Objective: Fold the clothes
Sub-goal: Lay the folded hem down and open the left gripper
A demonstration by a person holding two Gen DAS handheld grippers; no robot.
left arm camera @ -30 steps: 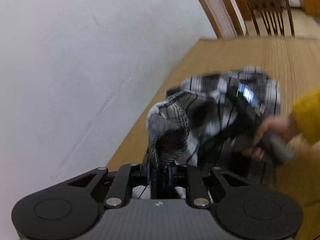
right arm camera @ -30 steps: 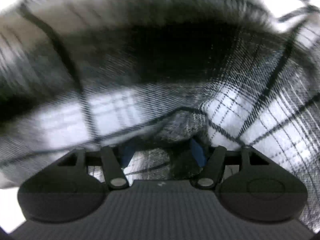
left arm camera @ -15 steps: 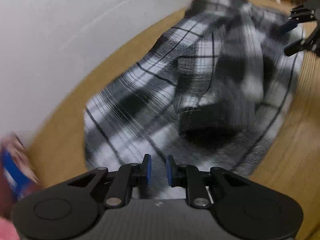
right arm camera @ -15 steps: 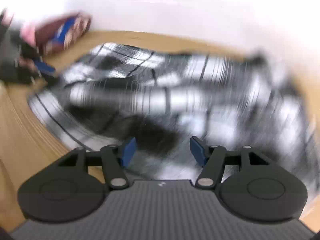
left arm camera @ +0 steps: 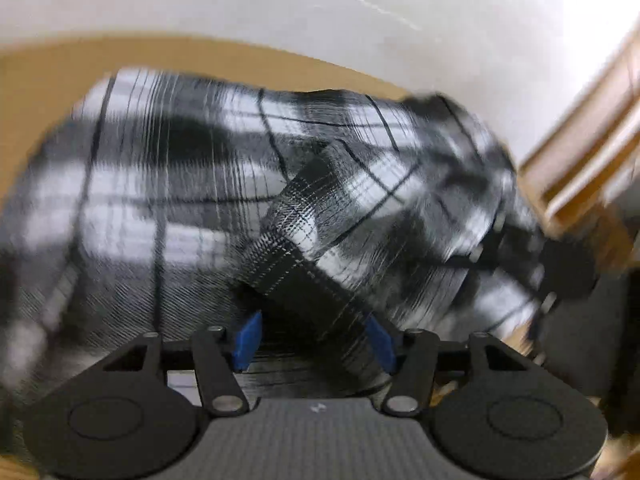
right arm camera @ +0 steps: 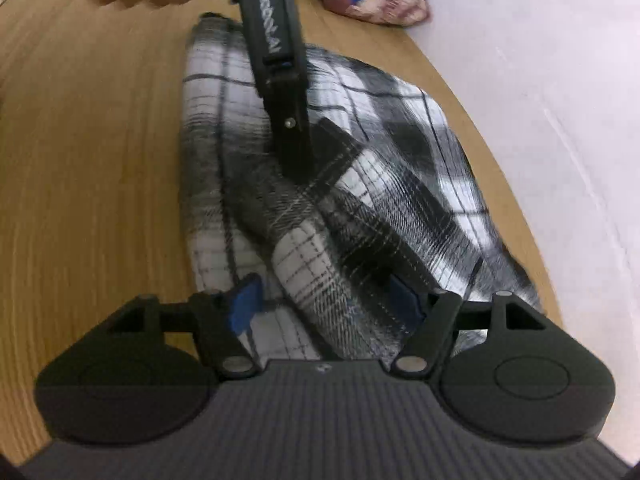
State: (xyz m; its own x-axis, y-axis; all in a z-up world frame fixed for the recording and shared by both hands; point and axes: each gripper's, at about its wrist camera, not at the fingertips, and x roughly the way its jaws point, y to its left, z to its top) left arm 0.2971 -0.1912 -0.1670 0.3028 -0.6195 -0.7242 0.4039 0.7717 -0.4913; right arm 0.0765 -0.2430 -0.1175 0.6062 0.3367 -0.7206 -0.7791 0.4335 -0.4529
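We see the plaid shirt (right arm camera: 352, 184) lying on the wooden table (right arm camera: 92, 152) beside the wall. Our left gripper (left arm camera: 312, 336) is opening, cloth between its jaws; our right gripper (right arm camera: 324, 304) stands wide over a sleeve. Risk: the released fold may spring loose. A second ago, the left one pinched the lifted shirt.

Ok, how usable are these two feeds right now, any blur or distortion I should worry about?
Left wrist view: heavy motion blur over the plaid shirt, sharper only on the dark sleeve band between the blue fingers; the fisheye curves the table edge. Right wrist view: clearer, weave readable near the fingers, some smear on the shirt's far end; even lighting, no glare.
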